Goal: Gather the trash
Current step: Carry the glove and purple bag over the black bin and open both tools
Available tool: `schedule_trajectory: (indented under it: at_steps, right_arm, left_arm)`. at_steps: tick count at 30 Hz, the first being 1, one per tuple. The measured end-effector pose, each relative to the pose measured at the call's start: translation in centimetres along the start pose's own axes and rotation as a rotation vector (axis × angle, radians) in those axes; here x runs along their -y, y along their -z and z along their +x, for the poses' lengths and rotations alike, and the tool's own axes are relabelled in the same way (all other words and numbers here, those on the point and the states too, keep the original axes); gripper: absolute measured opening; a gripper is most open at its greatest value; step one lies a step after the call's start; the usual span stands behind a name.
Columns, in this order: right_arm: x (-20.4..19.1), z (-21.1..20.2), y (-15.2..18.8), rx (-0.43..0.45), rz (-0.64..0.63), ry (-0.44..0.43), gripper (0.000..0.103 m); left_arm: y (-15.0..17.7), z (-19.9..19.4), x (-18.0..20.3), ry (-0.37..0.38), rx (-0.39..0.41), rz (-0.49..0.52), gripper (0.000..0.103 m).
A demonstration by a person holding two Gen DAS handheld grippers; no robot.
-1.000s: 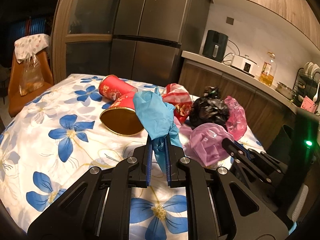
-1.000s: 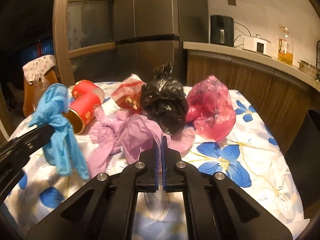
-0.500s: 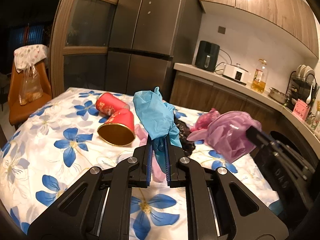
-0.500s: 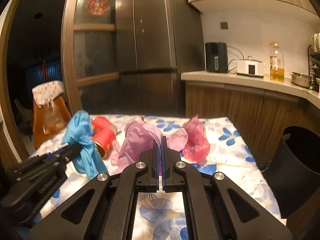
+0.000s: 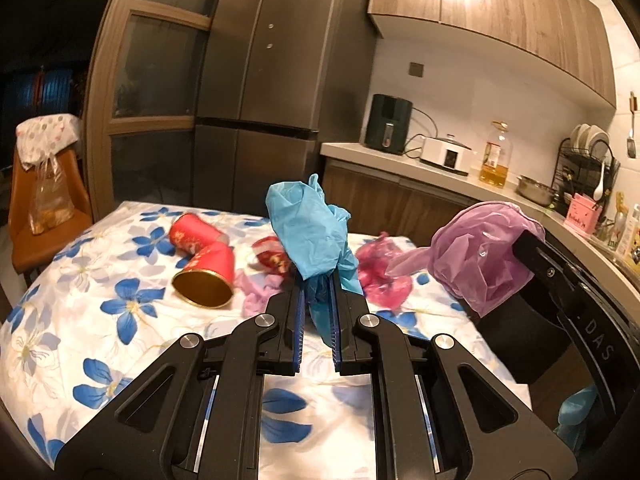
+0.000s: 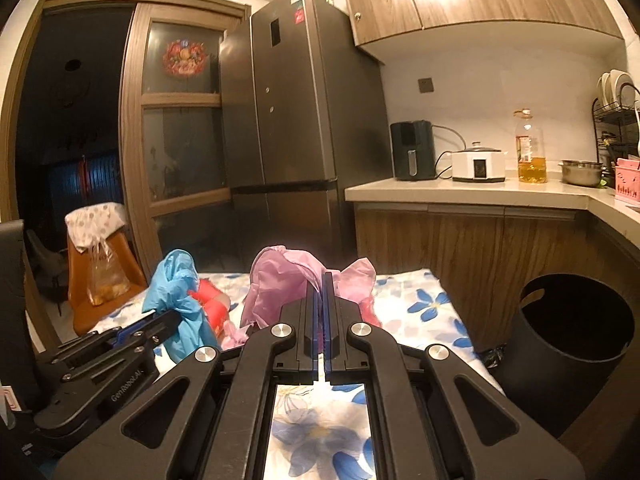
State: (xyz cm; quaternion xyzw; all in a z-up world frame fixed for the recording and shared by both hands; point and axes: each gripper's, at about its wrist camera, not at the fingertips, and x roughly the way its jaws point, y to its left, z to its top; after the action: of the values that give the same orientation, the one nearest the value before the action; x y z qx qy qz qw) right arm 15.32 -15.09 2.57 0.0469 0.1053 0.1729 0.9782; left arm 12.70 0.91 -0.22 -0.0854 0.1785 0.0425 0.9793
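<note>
blue, crumpled plastic, the blue bag [image 5: 308,232] is pinched between the narrow fingers of the left gripper [image 5: 317,300] and held up off the floral tablecloth [image 5: 100,320]. the right gripper [image 6: 323,300] has its fingers pressed nearly together on the pale purple bag [image 6: 280,280], also lifted. letters "das" show on the right gripper's side in the left view; "genrobot.ai" is printed on the left gripper in the right view. two red paper cups [image 5: 204,256] with gold writing, too blurred to read, lie on their sides on the cloth beside a magenta bag [image 5: 380,272]. a black bin [image 6: 568,344] stands at the table's right.
</note>
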Motion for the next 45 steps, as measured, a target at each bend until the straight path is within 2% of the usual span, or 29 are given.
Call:
schedule_trajectory:
  at_steps: [11,23,45]
  right_arm:
    - [3.2,-2.2,-1.4,0.056,0.024,0.067,0.002]
    - [8.0,-3.7,-2.4,0.094,0.055,0.171,0.002]
    - [16.1,-5.5,-2.8,0.106,0.111,0.378,0.002]
  left_arm:
    - [-1.4,0.6,4.2,0.052,0.013,0.060,0.010]
    - [-2.7,1.7,10.7,0.130,0.044,0.133,0.010]
    - [-2.7,4.2,20.9,0.283,0.041,0.231,0.010]
